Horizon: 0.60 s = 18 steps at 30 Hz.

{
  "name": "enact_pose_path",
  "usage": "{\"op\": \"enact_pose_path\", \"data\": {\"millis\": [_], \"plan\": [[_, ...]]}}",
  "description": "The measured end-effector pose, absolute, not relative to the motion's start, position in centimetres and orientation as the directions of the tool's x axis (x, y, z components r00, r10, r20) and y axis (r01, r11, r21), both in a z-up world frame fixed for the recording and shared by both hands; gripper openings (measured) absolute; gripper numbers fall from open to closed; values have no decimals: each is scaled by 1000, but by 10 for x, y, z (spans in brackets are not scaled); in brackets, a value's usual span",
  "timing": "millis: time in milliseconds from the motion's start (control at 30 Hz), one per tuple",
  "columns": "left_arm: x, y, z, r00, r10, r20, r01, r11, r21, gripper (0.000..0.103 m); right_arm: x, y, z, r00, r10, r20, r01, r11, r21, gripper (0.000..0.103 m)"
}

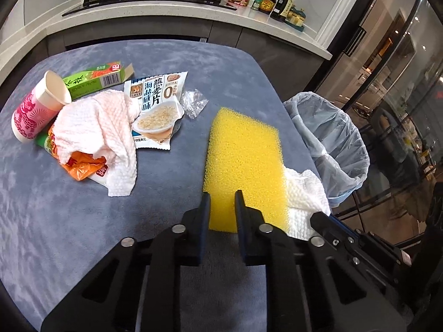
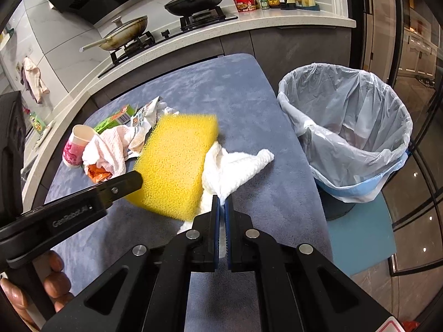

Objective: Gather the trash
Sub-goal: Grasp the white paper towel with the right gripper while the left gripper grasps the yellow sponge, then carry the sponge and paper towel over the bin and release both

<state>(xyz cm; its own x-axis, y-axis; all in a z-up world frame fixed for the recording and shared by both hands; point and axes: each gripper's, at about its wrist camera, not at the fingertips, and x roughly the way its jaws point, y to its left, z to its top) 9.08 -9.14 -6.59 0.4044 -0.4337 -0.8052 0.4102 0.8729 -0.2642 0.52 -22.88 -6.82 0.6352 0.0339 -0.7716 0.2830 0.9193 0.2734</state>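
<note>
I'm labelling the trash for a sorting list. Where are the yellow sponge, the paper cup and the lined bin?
yellow sponge (image 1: 243,163): left wrist view, middle of its top face.
paper cup (image 1: 33,113): left wrist view, pink printed side wall.
lined bin (image 2: 357,138): right wrist view, inner wall of the plastic liner.

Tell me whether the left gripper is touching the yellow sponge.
Touching. In the left wrist view the left gripper has both fingers pressed against the near edge of the yellow sponge, pinching it between them.
</note>
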Motion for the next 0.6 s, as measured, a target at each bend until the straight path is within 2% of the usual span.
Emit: {"op": "enact_pose_path", "data": {"millis": [333,400,600], "plan": [[71,-78,-34,453,-433,-779,431,872,-234,13,-7,-239,-49,668,12,-744,292,915,277,4],[66,-76,-23,471,-434,-768,438,871,-224,8,-11,-245,-39,685,-5,-729,299,914,275,4],[63,-79,-6,495,-435,-752,456,867,-201,6,-17,-272,-16,720,-42,-693,332,897,291,4]]}}
